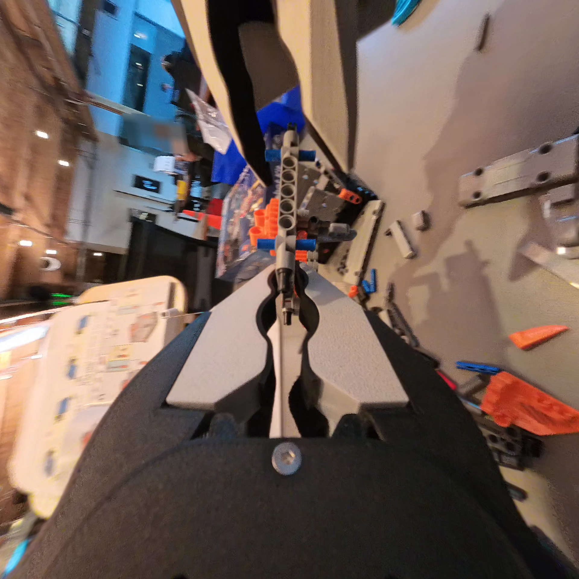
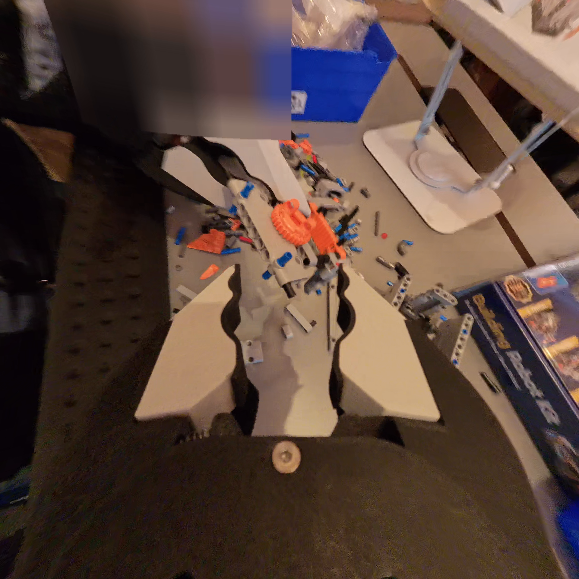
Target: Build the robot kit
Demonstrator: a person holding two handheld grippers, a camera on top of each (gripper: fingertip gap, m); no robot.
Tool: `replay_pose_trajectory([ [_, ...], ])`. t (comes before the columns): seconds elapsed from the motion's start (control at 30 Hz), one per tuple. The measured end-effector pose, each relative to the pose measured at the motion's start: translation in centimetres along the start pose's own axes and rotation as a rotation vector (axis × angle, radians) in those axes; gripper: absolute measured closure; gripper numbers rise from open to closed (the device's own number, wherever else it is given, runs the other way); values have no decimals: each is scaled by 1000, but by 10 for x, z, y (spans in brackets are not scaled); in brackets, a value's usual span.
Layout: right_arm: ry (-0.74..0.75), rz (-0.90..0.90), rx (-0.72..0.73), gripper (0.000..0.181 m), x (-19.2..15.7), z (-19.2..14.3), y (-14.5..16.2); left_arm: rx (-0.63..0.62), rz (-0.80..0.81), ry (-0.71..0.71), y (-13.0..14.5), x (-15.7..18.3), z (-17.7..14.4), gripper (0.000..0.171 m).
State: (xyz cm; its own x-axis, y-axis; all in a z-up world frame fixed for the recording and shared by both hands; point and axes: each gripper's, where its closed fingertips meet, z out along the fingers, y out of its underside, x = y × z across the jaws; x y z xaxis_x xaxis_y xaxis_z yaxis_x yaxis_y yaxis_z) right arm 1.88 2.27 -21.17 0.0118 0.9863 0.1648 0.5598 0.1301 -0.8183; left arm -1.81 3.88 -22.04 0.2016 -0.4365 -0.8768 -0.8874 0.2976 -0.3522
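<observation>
Between the shut left tongs sits a grey beam assembly; only the right view shows the right tongs agape.

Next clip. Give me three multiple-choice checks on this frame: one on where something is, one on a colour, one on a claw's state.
1. Where does the blue bin stand?
A) on the table, beyond the loose parts
B) on the floor
C) under the table

2. What colour is the gear on the grey beam assembly?
A) green
B) orange
C) white

3. The left claw is:
A) open and empty
B) out of view
C) shut on the grey beam assembly

Answers: A, the right wrist view shows the bin past the scattered pieces. B, the gear is bright orange. C, the left wrist view shows its fingers closed on the assembly's near end.
</observation>
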Motion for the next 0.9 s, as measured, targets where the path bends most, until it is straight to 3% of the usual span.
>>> replay_pose_trajectory([
  [0.03, 31, 18, -25, 111, 2, 3, 3, -5, 35, -40, -2, -4, -2, 166],
  [0.1, -14, 75, 46, 109, -4, 3, -2, 9, 94, -114, -10, -12, -8, 167],
  [0.2, -76, 219, 168, 122, -2, -3, -9, 2, 145, -162, -12, -14, -8, 167],
  [0.3, -150, 223, 206, 143, -11, -6, -8, 11, 171, -178, -13, -13, -8, 167],
  [0.63, -195, 233, 299, 153, -11, -8, -18, 57, 106, -184, -13, -20, -11, 165],
  [0.9, -159, 194, 351, 155, -5, -14, -28, 136, -58, -198, -14, -40, -23, 151],
])
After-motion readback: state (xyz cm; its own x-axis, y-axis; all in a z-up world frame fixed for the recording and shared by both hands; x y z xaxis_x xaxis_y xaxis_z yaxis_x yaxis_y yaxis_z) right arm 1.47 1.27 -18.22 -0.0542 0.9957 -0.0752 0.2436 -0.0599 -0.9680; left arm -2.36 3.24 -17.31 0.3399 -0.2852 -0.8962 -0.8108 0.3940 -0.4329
